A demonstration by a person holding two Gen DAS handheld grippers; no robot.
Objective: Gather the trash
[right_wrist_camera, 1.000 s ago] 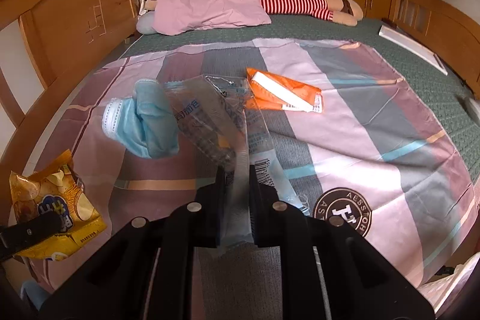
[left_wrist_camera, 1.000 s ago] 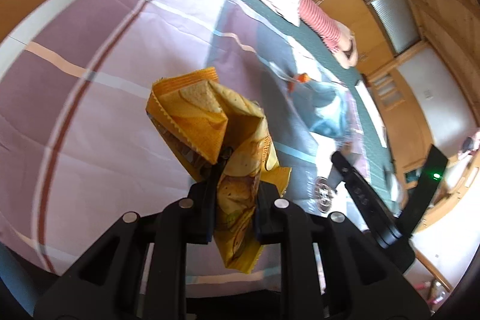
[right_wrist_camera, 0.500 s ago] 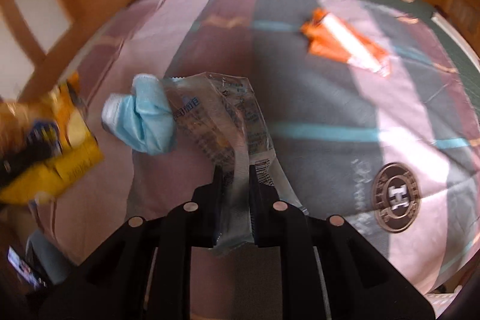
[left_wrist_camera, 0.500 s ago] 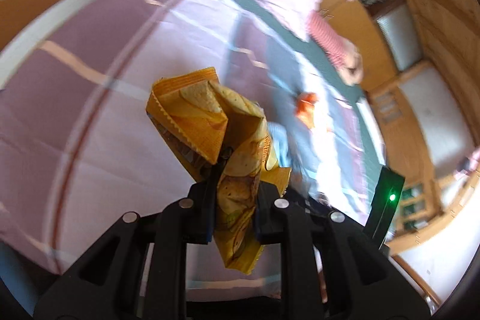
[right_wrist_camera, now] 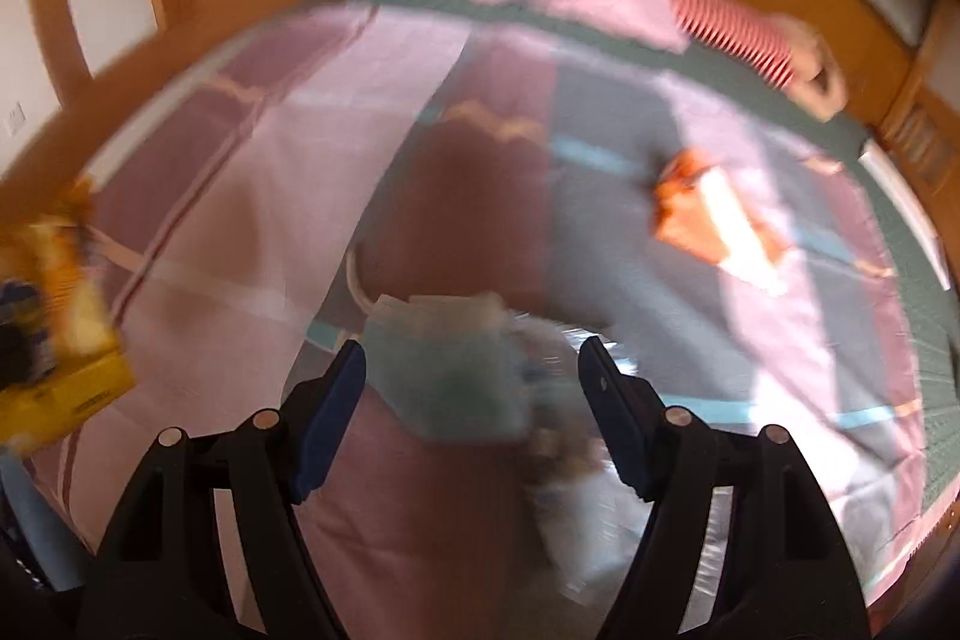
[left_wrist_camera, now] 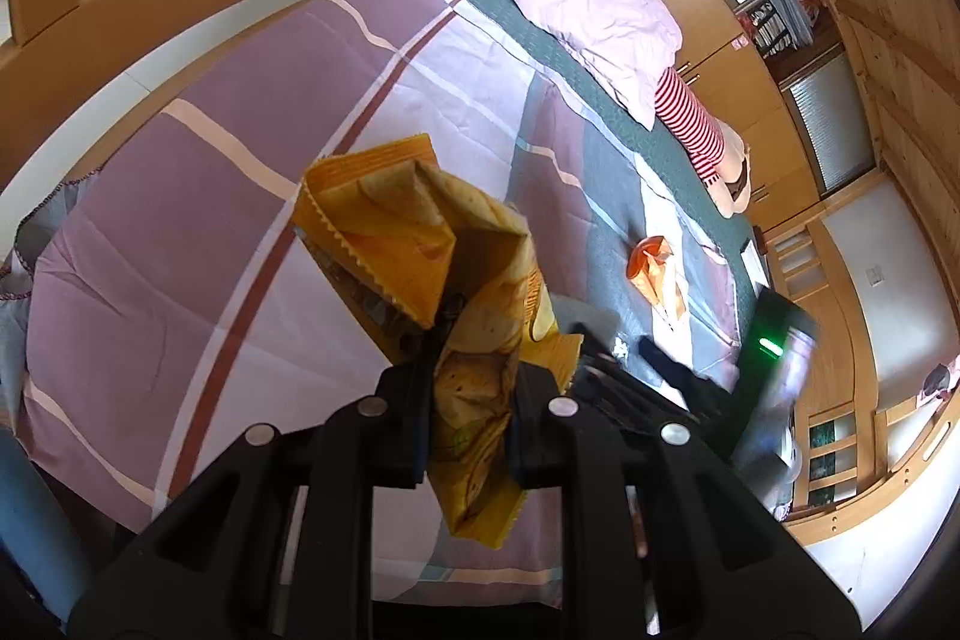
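My left gripper (left_wrist_camera: pixel 465 370) is shut on a crumpled yellow chip bag (left_wrist_camera: pixel 432 256) and holds it above the striped bedspread (left_wrist_camera: pixel 180 232). The bag also shows at the left edge of the right wrist view (right_wrist_camera: pixel 54 328). My right gripper (right_wrist_camera: pixel 471 370) is open. A blue face mask in a clear plastic wrapper (right_wrist_camera: pixel 456 376) is blurred between its fingers, loose from them. An orange wrapper (left_wrist_camera: pixel 654 268) lies on the bedspread further right; it also shows in the right wrist view (right_wrist_camera: pixel 714 220).
A pink pillow (left_wrist_camera: pixel 600 10) and a red-striped stuffed toy (left_wrist_camera: pixel 696 124) lie at the head of the bed. A wooden bed frame (left_wrist_camera: pixel 180 34) runs along the left side. Wooden cabinets (left_wrist_camera: pixel 840 196) stand at the right.
My right gripper has opened and let go of the mask and clear wrapper, which now drop blurred between the fingers. My left gripper still holds the chip bag.
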